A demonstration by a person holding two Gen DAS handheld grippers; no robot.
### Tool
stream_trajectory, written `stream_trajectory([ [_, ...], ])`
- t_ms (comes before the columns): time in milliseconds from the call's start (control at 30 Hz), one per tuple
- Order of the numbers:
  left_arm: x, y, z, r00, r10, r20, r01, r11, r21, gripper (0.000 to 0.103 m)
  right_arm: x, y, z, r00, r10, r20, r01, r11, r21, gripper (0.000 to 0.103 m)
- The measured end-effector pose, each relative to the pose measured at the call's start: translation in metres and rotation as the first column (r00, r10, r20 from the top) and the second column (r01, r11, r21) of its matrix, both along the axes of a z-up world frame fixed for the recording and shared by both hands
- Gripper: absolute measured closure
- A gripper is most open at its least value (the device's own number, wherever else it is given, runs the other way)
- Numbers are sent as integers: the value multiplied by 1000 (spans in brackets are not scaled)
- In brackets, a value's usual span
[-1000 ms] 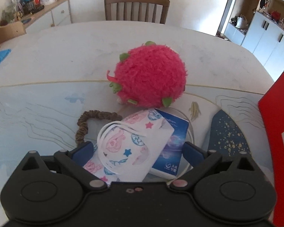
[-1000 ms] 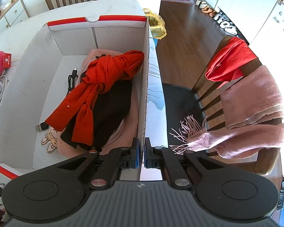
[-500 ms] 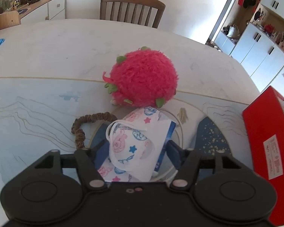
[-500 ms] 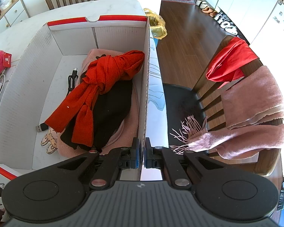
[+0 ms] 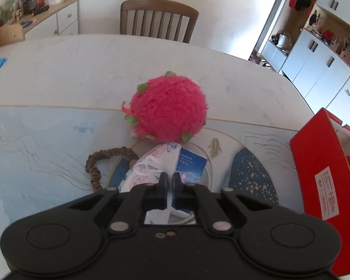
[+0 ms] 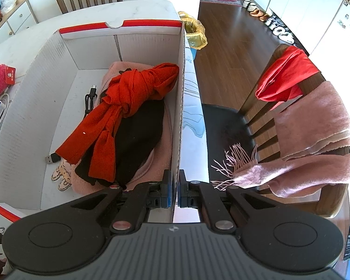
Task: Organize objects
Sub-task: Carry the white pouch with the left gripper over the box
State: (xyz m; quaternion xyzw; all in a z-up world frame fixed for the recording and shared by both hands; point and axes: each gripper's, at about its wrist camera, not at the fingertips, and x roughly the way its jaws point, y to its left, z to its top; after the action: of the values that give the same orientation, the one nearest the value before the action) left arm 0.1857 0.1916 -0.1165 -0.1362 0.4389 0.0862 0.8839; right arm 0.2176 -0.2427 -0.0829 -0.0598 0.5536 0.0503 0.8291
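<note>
My left gripper [image 5: 169,179] is shut on a white child's face mask [image 5: 151,168] with pink and blue prints, holding it just above a blue packet [image 5: 192,163] on the table mat. A pink plush dragon fruit [image 5: 166,107] sits just beyond, and a brown scrunchie [image 5: 98,165] lies to the left. My right gripper [image 6: 173,187] is shut on the right wall of the red-and-white box [image 6: 180,107]. Inside the box lie a red scarf [image 6: 128,102], black cloth [image 6: 137,140], a pink garment and a black USB cable [image 6: 89,100].
The box's red outer side [image 5: 324,168] stands at the right in the left wrist view. A wooden chair [image 5: 156,21] stands behind the table. Another chair [image 6: 298,126] right of the box carries a pink scarf [image 6: 315,144] and red cloth [image 6: 284,74]. A cabinet stands at the far left.
My left gripper has closed from wide open onto the face mask and lifted it a little off the packet. My right gripper has stayed clamped on the box wall.
</note>
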Motion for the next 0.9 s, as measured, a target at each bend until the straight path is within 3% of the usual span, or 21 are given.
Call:
stream_trajectory([
  [233, -8, -17, 23, 1000, -11, 24, 11, 1000, 1, 102, -1, -2, 0, 1000, 2, 6, -2, 1000, 10, 99],
  [567, -12, -62, 58, 992, -100, 83, 105, 993, -52, 103, -1, -3, 1, 1000, 10, 12, -10, 1000, 14, 99],
  [900, -4, -135, 103, 944, -289, 161, 305, 949, -81, 102, -2, -4, 0, 1000, 19, 18, -19, 1000, 19, 99],
])
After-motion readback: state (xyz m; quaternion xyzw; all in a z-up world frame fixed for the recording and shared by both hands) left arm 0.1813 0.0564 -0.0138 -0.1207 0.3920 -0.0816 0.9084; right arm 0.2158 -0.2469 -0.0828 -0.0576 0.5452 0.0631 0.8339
